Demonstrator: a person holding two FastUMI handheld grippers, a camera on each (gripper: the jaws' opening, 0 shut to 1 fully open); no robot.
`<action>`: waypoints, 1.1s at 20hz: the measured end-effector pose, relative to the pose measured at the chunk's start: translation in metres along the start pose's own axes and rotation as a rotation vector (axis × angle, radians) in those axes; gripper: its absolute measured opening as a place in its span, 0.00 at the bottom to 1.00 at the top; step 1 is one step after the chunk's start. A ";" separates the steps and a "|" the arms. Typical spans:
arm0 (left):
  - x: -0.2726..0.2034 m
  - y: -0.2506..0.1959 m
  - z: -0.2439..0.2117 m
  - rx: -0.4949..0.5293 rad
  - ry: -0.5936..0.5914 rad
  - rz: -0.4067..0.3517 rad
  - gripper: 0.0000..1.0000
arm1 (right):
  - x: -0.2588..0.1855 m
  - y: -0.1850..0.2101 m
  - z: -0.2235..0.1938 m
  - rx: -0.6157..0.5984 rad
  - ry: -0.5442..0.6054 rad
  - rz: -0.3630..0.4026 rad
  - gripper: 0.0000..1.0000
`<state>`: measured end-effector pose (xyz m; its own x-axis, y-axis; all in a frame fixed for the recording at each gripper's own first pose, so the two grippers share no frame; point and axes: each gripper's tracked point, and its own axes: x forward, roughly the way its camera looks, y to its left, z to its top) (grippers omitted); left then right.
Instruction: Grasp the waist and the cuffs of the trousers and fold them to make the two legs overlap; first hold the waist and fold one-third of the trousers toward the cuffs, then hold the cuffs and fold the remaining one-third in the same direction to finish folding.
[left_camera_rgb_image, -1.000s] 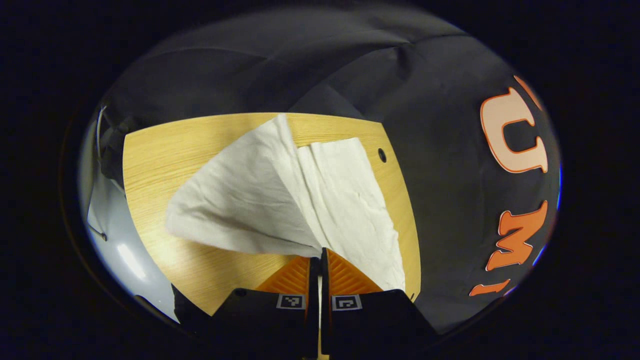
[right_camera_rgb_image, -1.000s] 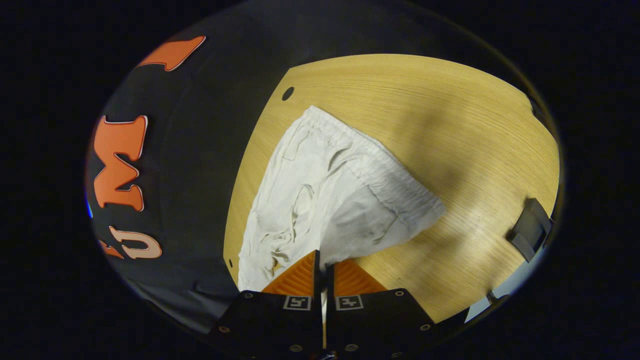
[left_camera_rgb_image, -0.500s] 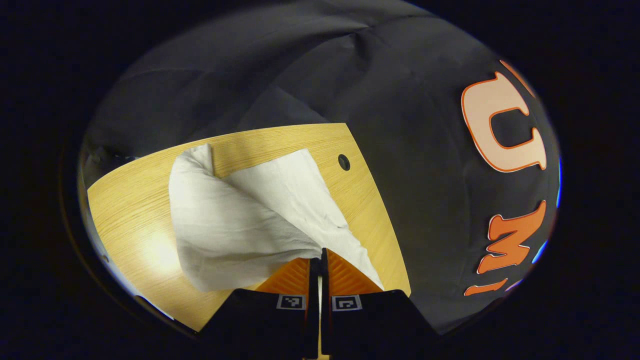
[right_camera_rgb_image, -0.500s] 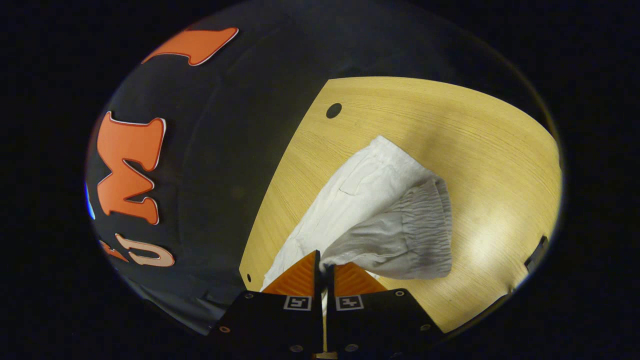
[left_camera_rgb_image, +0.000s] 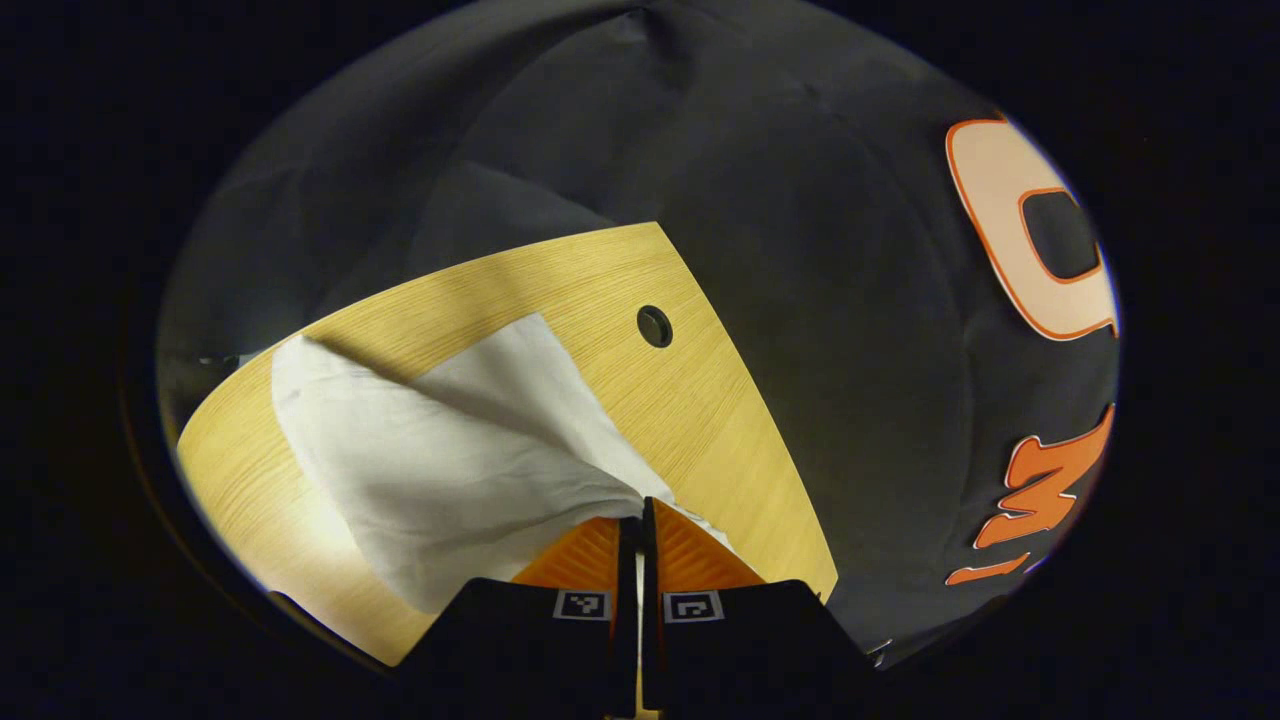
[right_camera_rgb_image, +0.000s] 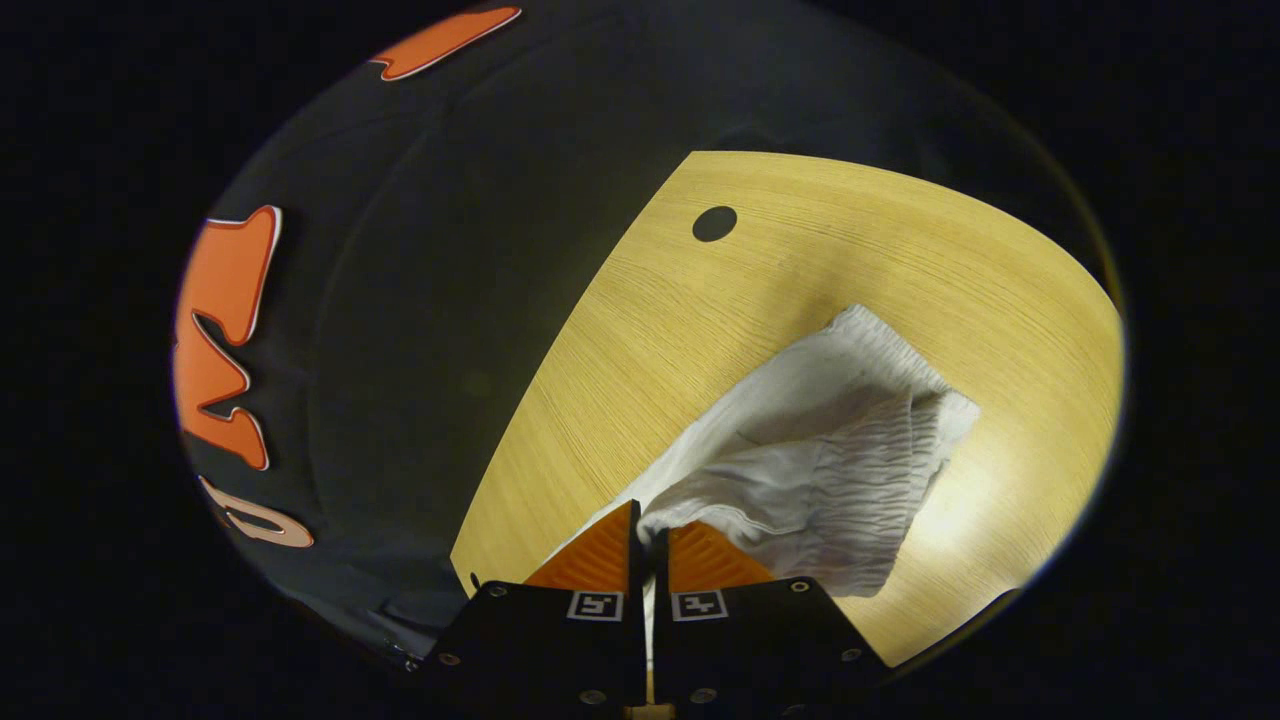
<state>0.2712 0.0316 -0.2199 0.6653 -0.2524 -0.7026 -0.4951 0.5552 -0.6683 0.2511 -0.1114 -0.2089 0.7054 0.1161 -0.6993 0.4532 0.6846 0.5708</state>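
White trousers (left_camera_rgb_image: 450, 450) lie on a light wooden table (left_camera_rgb_image: 700, 400). In the left gripper view my left gripper (left_camera_rgb_image: 640, 510) is shut on a cuff edge, and the lifted leg cloth drapes away to the left over the other leg. In the right gripper view my right gripper (right_camera_rgb_image: 645, 515) is shut on the gathered elastic waist (right_camera_rgb_image: 850, 470), which hangs folded over the rest of the trousers (right_camera_rgb_image: 800, 390) toward the right.
A round cable hole (left_camera_rgb_image: 654, 326) sits in the table near its far edge, also seen as the hole (right_camera_rgb_image: 714, 223) in the right gripper view. The black booth wall (left_camera_rgb_image: 850, 300) runs along that table edge.
Both grippers have carried their held edges across, so the lifted leg and waist half have swung over onto the other half. More bare table now shows between the trousers and the wall.
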 end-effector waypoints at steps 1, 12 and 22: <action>0.009 -0.002 0.005 0.003 0.011 0.001 0.05 | 0.009 0.002 0.001 -0.002 -0.001 -0.011 0.04; 0.079 0.014 0.015 0.130 0.119 0.116 0.00 | 0.052 -0.009 -0.002 -0.033 0.020 -0.087 0.31; 0.043 0.006 0.010 0.271 0.145 0.077 0.99 | 0.004 -0.002 -0.020 -0.066 -0.021 -0.072 0.99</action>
<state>0.3030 0.0321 -0.2516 0.5352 -0.3006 -0.7894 -0.3611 0.7634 -0.5356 0.2422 -0.0980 -0.2209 0.6840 0.0501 -0.7278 0.4670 0.7364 0.4896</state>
